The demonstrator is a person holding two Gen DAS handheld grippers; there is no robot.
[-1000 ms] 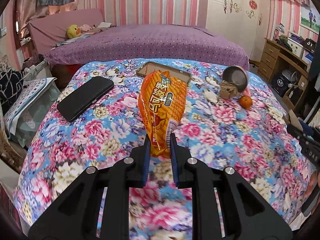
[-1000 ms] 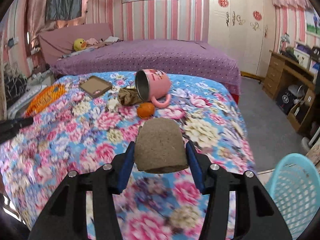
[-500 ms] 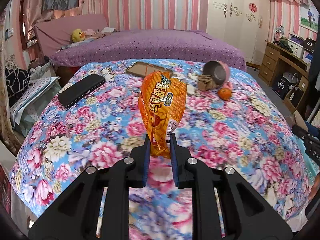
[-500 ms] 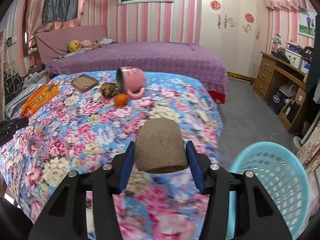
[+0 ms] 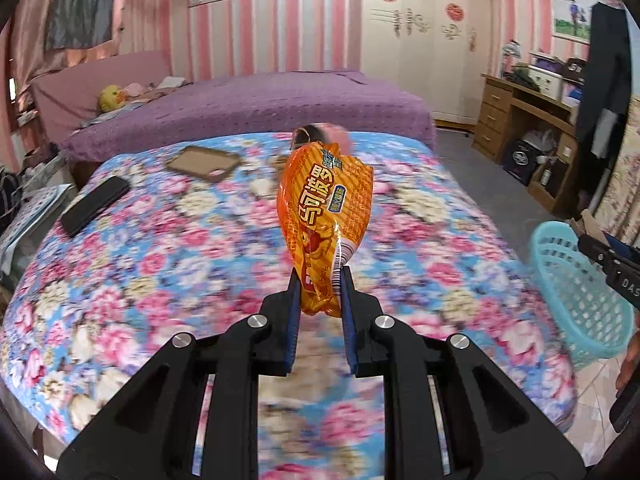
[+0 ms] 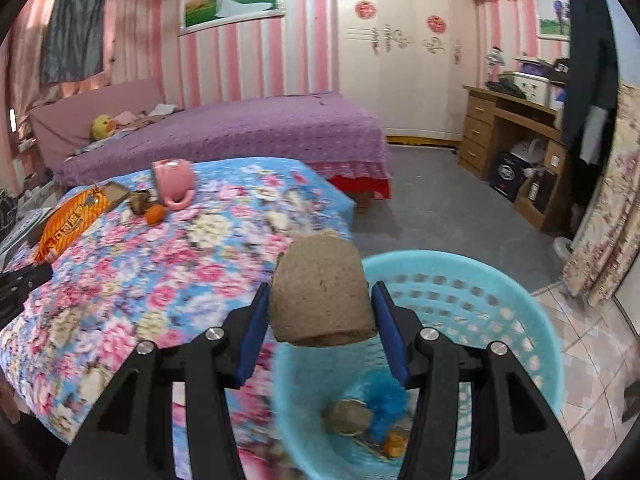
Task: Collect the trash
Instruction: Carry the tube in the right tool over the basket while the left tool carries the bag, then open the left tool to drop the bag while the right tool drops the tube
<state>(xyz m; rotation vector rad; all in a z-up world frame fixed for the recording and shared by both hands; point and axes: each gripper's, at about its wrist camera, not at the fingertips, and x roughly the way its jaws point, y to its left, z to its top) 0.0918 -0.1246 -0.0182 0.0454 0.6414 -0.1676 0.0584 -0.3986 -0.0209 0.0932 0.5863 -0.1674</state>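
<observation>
Ahead of you the floral bedspread (image 5: 160, 264) carries a black phone (image 5: 95, 205) near its left edge and a brown tray (image 5: 203, 159) further back. A pink mug (image 6: 173, 179) lies on its side there, an orange fruit (image 6: 155, 213) just beside it. Behind stands the purple bed (image 6: 256, 128) with a yellow plush duck (image 6: 101, 126), and you have a wooden desk (image 6: 516, 136) at the right wall.

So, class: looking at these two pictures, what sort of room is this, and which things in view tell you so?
A bedroom in a home, most likely. A bed with a purple cover stands against the striped wall, a white wardrobe fills the far corner, and a wooden desk with drawers sits to the right.
</observation>
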